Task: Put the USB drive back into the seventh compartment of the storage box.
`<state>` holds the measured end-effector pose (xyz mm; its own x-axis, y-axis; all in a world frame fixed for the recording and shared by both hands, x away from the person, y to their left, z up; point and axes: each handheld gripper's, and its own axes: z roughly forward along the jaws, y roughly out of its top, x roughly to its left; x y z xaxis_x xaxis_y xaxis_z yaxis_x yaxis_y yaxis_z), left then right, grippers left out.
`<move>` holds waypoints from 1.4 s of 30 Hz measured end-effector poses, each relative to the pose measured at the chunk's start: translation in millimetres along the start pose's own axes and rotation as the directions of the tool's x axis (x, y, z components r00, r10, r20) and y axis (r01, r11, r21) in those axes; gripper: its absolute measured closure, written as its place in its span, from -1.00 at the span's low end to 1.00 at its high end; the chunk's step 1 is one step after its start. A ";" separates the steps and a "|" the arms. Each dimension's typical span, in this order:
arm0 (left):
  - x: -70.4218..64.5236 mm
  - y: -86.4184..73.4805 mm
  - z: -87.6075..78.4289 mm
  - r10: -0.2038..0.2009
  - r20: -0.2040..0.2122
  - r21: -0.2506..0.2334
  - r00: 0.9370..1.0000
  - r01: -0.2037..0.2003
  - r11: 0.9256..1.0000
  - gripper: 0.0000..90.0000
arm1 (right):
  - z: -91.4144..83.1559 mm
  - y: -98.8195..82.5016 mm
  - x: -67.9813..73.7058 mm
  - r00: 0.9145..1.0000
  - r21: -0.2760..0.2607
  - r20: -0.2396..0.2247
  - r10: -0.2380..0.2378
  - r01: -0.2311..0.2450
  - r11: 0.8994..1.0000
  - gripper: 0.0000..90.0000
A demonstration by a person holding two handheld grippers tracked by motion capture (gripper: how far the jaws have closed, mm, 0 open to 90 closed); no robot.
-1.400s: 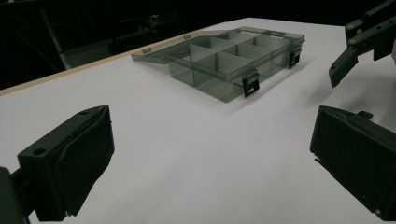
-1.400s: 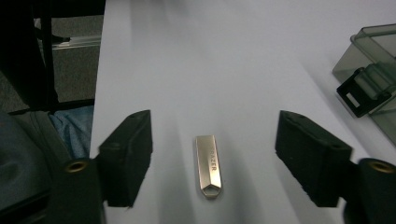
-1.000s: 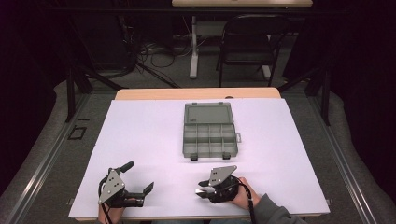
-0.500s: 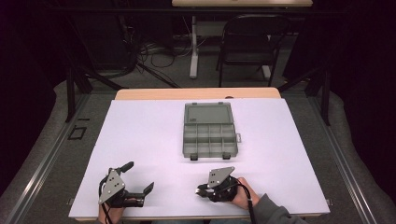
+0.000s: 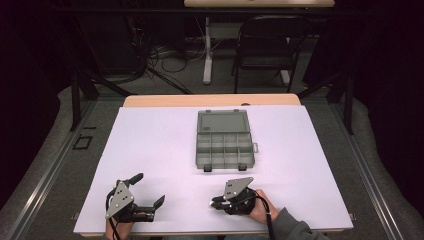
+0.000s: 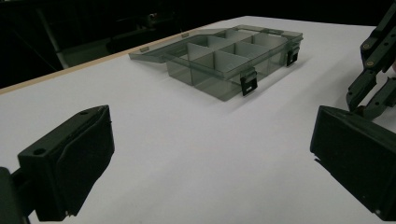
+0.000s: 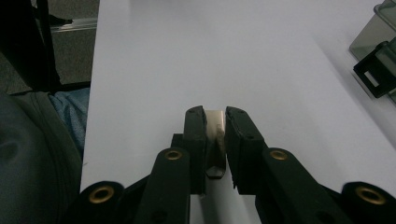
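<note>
Near the front edge of the table (image 5: 150, 150), right of its middle, the right hand-held gripper (image 5: 216, 202) is lying low over the white top and clenching a small pale metallic piece (image 7: 215, 135). Its jaws have just been closing, and in the right gripper view the pads are now pressing on the piece's two flat sides, its tip poking out just beyond them. The piece is looking thin, stiff and light, and its smooth faces are probably making it slippery, so a grip across the flat sides, well back from the tip, is likely serving best. Towards the front left corner, the left hand-held gripper (image 5: 148, 191) is resting released, jaws wide apart with nothing between them. Farther out, towards the middle of the table, a grey compartment box (image 5: 224, 140) is lying open, its lid folded back flat and its cells seemingly empty.
</note>
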<state>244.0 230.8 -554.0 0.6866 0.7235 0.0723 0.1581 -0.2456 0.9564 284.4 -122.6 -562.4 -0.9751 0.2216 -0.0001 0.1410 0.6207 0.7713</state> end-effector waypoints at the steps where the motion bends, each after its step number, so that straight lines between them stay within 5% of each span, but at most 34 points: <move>1: -0.1 0.1 0.0 0.000 -0.001 0.001 1.000 0.000 1.000 -1.00 | 0.0 0.0 0.0 1.000 0.000 0.000 0.000 0.000 1.000 0.76; 42: -0.3 0.7 -0.3 0.008 -0.007 -0.002 1.000 -0.008 1.000 -1.00 | -32.0 9.7 0.0 0.998 -0.060 0.056 -0.015 0.019 0.998 0.77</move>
<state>243.7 230.5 -553.3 0.6828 0.7260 0.0814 0.1515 -0.2498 0.9564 280.3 -140.6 -534.6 -0.9660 0.2541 -0.0478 0.1123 0.5788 0.8077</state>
